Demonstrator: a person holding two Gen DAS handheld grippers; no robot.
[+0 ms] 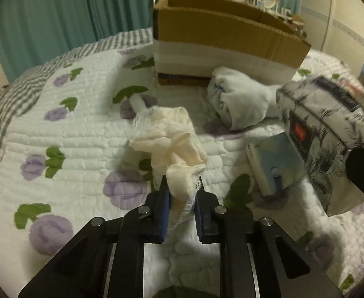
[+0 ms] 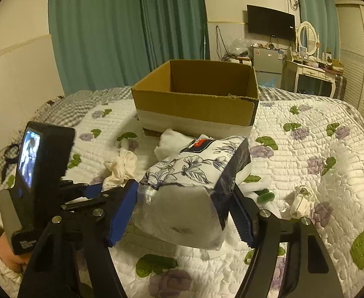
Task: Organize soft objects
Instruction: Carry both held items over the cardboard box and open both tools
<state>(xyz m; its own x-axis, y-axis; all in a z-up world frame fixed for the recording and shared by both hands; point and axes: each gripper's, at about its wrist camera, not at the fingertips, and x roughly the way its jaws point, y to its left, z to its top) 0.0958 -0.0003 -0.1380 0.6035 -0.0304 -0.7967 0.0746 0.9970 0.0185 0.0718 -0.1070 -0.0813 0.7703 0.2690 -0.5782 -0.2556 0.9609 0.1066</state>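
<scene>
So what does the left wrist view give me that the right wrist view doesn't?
Only the left wrist view shows the small blue-and-white pack lying on the quilt. Only the right wrist view shows the inside of the cardboard box, which looks empty, and a small rolled sock. Both show the cream cloth in the left gripper and the floral tissue pack in the right gripper.

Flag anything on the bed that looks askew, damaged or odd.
The cardboard box has a ragged, torn patch on its front rim near the right corner. The floral tissue pack is held tilted in the right claw, its plastic crumpled at the near end. Cream lace cloth trails bunched from the left claw.
</scene>
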